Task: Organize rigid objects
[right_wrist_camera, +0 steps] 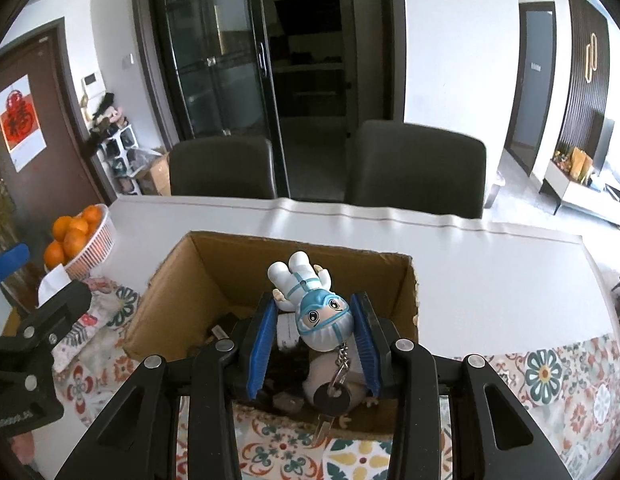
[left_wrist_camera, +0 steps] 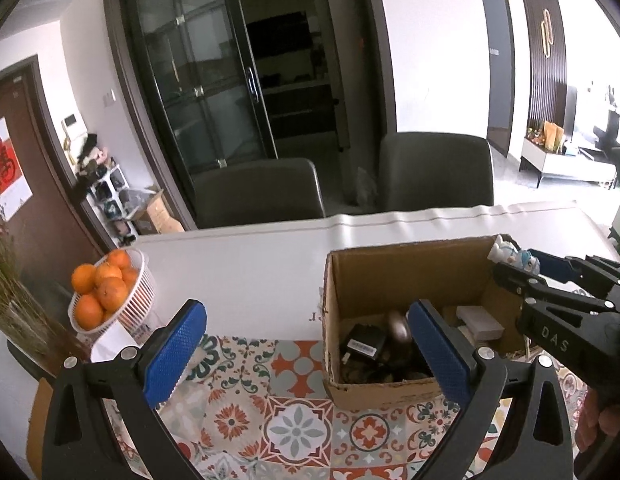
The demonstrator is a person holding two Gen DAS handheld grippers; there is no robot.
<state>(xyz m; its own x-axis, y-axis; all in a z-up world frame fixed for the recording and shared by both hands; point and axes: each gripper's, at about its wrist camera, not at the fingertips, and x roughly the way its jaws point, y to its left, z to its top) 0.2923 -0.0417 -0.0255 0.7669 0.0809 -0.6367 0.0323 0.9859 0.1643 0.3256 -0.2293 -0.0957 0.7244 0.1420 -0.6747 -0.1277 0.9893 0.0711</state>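
Right gripper clamped on toy figure mid-frame over cardboard box, left gripper fingers wide apart, oranges basket at left

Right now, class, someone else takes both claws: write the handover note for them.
Right claw: shut on the figurine, held head-down above the box; its key dangles on a chain.
Left claw: open, empty, at the box's left side.
In the box already: charger, white block, other small items.
Left to do: lower the figurine into the box and release it. Oranges sit in their basket, apart from the job.
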